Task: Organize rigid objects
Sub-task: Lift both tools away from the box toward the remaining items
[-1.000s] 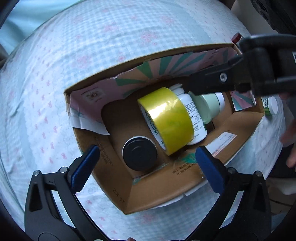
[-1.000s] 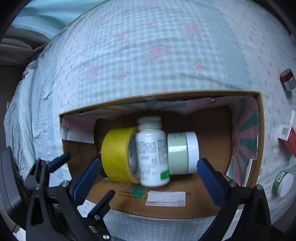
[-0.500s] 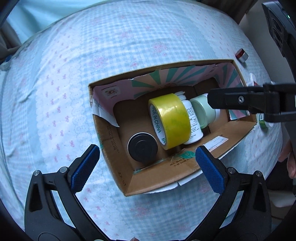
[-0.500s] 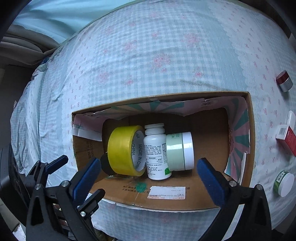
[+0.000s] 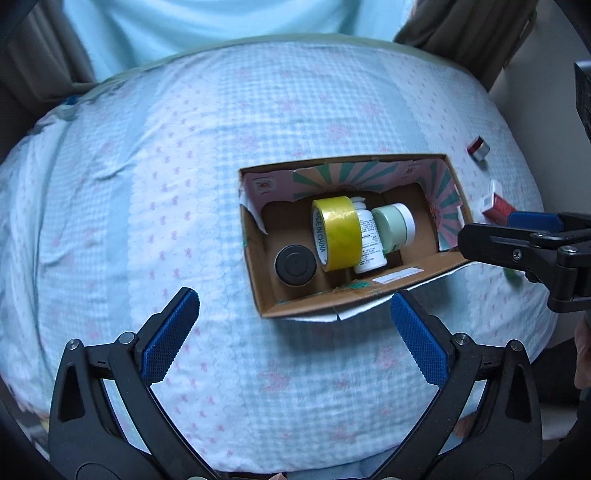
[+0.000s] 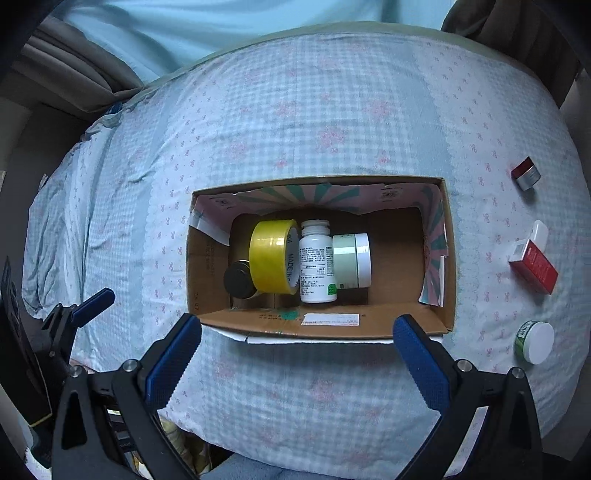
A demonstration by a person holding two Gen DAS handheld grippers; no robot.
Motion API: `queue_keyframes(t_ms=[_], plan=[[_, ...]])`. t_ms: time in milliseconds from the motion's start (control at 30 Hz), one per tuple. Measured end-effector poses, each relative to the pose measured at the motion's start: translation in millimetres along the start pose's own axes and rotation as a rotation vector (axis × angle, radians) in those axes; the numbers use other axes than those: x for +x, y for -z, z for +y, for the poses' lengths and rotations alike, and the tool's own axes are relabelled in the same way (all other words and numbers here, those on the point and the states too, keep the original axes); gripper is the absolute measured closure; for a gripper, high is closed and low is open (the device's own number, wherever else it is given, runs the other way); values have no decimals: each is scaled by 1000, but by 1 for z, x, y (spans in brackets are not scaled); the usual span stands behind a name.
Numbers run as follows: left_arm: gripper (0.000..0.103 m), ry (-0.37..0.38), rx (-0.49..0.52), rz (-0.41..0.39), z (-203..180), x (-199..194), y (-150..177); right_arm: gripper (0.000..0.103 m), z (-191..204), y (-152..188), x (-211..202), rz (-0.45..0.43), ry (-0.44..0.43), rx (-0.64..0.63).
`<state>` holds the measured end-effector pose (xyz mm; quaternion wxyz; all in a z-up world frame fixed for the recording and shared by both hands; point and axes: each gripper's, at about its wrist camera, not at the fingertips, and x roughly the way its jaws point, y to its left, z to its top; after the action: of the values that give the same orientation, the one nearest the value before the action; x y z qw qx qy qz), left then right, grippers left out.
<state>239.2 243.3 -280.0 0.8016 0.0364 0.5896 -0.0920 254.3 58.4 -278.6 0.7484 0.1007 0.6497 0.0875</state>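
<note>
I see a bed point(image 6: 332, 110) filling most of both views, covered with a pale blue checked sheet point(image 5: 184, 166) printed with small pink bows; the cloth lies slightly wrinkled toward its left side. Beyond the far edge of the bed, a light blue surface point(image 6: 221, 26) spans the top of the frame. Grey-brown curtain folds point(image 6: 66, 74) hang at the bed's far left corner, and darker drapery point(image 5: 461, 33) at its far right. Lighting is soft, dim and even.

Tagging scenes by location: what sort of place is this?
Probably a bedroom: the box sits on a bed with a floral checked sheet, curtains hang behind, and toiletry jars lie around.
</note>
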Motion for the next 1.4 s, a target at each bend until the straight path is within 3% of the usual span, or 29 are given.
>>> queue_keyframes(t_ms=[200,500,733,967,1167,1400], plan=[[0,-25,-35,-58,0,-45,29,0,5,33,-45,-77,-5,-9],[0,37,-25,-138,-40,-92,48,0,-12,85,-114,-181,46,-26],[0,61,30,-155,-105,-103,48,0,-60,113,-161,-278,115,-15],[0,24,12,-173,-189,-102,51,0,-134,125,-189,-323,120,-26],[0,-6,-56,-185,-265,-92,58,0,-206,119,-201,-309,79,-141],[0,-18,6,-87,-349,-56,64,0,-264,95,-192,-226,109,-352]])
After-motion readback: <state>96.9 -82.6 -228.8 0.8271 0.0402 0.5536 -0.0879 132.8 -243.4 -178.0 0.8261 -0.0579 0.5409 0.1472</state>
